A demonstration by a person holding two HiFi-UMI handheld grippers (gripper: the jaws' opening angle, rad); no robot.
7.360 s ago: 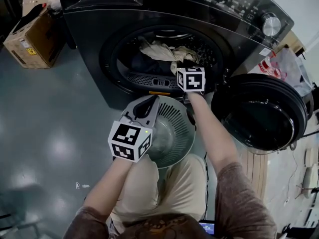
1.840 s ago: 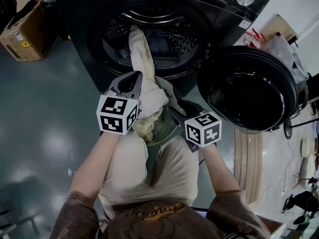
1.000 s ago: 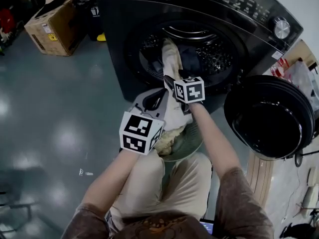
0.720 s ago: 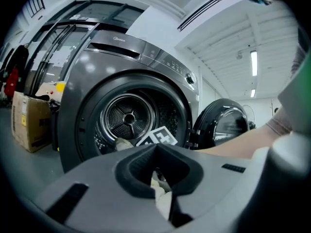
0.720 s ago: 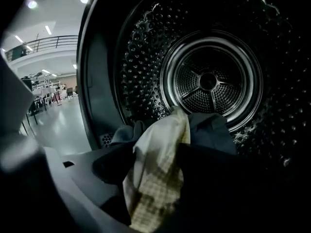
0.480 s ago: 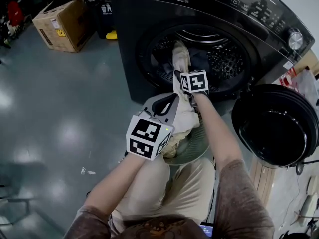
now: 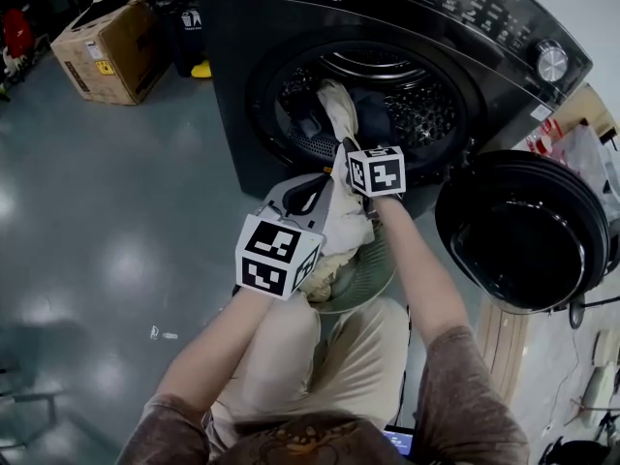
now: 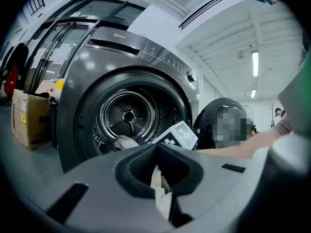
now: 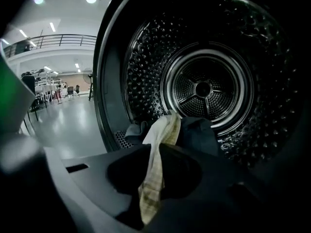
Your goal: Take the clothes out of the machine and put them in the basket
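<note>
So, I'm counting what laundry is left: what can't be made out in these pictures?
- Basket contents: head view, the cream garment lying over it hides them.
- Floor of the drum: right gripper view, the dark garment covers it.
- Control panel print: head view, too small.

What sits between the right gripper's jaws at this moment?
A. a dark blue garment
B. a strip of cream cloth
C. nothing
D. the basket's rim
B: in the right gripper view the jaws of the right gripper, which have just been closing, pinch the cream cloth that runs back into the drum.
</note>
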